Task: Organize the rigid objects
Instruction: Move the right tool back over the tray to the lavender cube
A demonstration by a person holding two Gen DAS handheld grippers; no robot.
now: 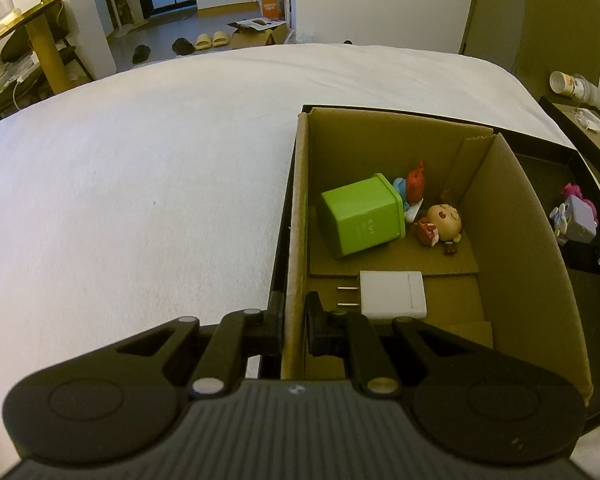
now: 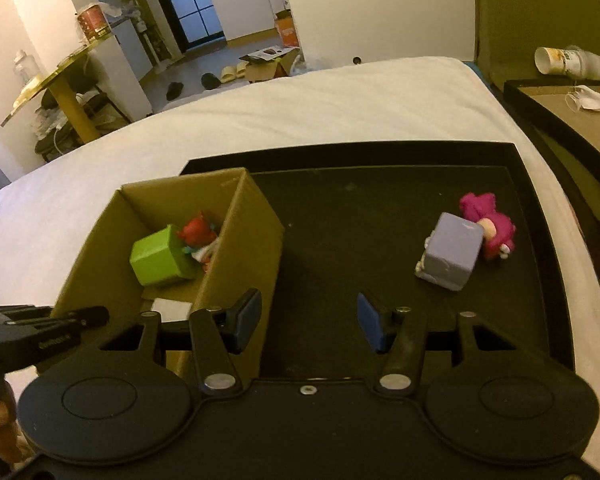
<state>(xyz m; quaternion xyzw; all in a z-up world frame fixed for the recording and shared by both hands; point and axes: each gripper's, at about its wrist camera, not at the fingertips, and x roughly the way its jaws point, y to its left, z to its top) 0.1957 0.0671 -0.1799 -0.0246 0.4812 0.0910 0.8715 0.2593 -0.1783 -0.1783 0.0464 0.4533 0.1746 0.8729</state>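
A cardboard box [image 1: 512, 216] stands in the left part of a black tray [image 2: 340, 152] on the bed. Inside it lie a green cube [image 1: 360, 216], a red and blue figure [image 1: 414, 184], a big-headed doll [image 1: 444, 220] and a white plug charger [image 1: 392, 290]. My left gripper [image 1: 294, 320] is shut on the box's near left wall, one finger on each side of it. On the tray's right part lie a purple cube [image 2: 454, 250] and a pink figure [image 2: 486, 216]. My right gripper [image 2: 308, 322] hangs open over the tray's near middle with nothing between its blue pads.
The white bed [image 1: 140, 180] spreads to the left and behind the tray. To the right is a bedside stand [image 2: 572, 120] with a tipped paper cup [image 2: 556, 60] and a mask [image 2: 588, 100]. A gold table [image 1: 40, 28] and shoes on the floor lie beyond the bed.
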